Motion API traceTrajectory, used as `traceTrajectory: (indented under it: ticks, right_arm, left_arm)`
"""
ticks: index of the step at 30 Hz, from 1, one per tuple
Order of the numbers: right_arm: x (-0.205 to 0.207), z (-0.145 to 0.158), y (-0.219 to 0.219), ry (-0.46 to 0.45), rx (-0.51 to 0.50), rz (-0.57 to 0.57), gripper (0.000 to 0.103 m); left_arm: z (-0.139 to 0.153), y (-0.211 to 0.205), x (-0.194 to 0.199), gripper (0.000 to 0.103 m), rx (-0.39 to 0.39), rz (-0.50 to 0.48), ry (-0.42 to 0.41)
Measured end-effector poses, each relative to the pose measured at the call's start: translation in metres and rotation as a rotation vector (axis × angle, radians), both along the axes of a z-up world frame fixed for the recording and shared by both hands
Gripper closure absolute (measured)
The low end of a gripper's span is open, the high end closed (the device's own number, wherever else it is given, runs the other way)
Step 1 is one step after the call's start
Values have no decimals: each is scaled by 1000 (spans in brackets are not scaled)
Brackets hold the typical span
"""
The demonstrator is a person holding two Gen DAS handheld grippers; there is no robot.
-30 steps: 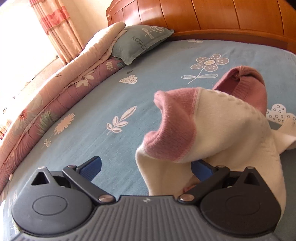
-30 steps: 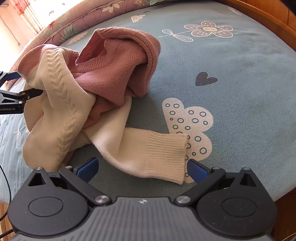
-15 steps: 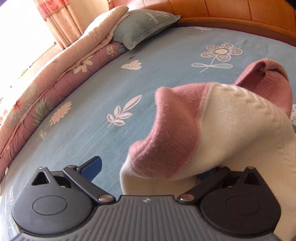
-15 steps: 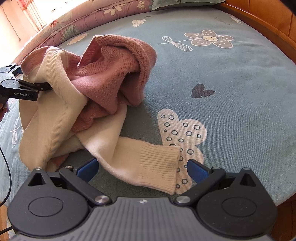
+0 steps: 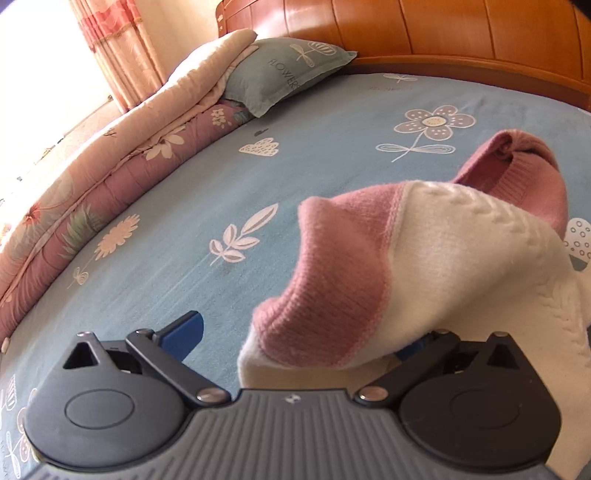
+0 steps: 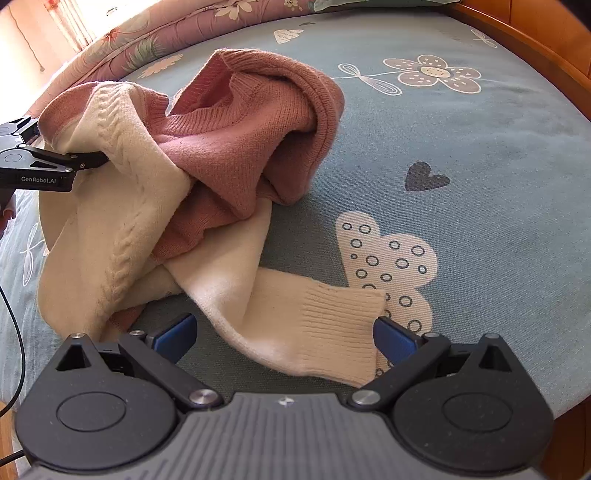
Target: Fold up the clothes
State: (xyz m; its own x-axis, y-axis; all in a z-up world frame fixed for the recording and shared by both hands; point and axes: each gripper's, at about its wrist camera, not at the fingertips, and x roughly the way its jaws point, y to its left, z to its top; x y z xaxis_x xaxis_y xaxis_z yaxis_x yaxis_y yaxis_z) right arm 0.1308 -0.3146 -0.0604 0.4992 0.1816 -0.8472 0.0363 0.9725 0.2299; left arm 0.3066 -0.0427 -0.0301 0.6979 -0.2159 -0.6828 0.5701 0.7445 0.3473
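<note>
A pink and cream knit sweater point(image 6: 221, 155) lies crumpled on the blue bed sheet point(image 6: 480, 155). In the left wrist view its pink-banded hem point(image 5: 332, 288) is lifted and draped over my left gripper point(image 5: 299, 336), whose jaws stand wide apart; the right finger is hidden under the fabric. From the right wrist view the left gripper point(image 6: 85, 160) reaches into the sweater's left side. My right gripper point(image 6: 284, 336) is open, with the cream ribbed sleeve cuff point(image 6: 332, 328) lying between its fingers.
A folded floral quilt point(image 5: 110, 166) and a blue-grey pillow point(image 5: 284, 70) lie along the far left of the bed. The wooden headboard point(image 5: 443, 33) runs across the back. The bed's wooden edge point(image 6: 535, 51) is at the right. A cable point(image 6: 14, 332) hangs at the left.
The left gripper has lifted the sweater's hem higher and shifted it; the fabric now covers its right finger. The right gripper has moved closer, with the cuff between its fingers.
</note>
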Motion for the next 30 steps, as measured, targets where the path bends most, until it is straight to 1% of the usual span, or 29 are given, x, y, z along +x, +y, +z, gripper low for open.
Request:
traceTrajectory:
  ticks: [3, 6, 9, 11, 15, 18, 21, 24, 27, 30]
  right_arm:
    - [-3, 2, -2, -8, -5, -5, 0]
    - [-5, 8, -5, -27, -11, -8, 0]
    - [2, 17, -10, -61, -17, -3, 0]
    - [12, 24, -14, -87, -29, 0, 0]
    - [33, 38, -21, -139, -54, 6, 0]
    - [49, 49, -26, -176, -72, 13, 0]
    - [65, 40, -30, -166, -73, 6, 0]
    - [82, 27, -34, -148, -70, -14, 0]
    - [98, 14, -37, -130, -67, -34, 0]
    - [115, 1, -40, -111, -64, -54, 0]
  left_arm:
    - [1, 19, 16, 0, -39, 128, 22]
    - [-1, 43, 27, 0, -35, 247, 6]
    - [-7, 65, 36, 0, -23, 322, 9]
    - [-10, 76, 38, 0, -29, 342, 25]
    - [-8, 87, 33, 1, -85, 327, 51]
    - [3, 88, 20, 1, -125, 268, 66]
    - [14, 84, 7, 1, -159, 168, 105]
    - [11, 69, 7, 1, -135, 99, 130]
    - [-1, 53, 18, 1, -111, 81, 136]
    - [-16, 42, 38, 1, -101, 74, 188]
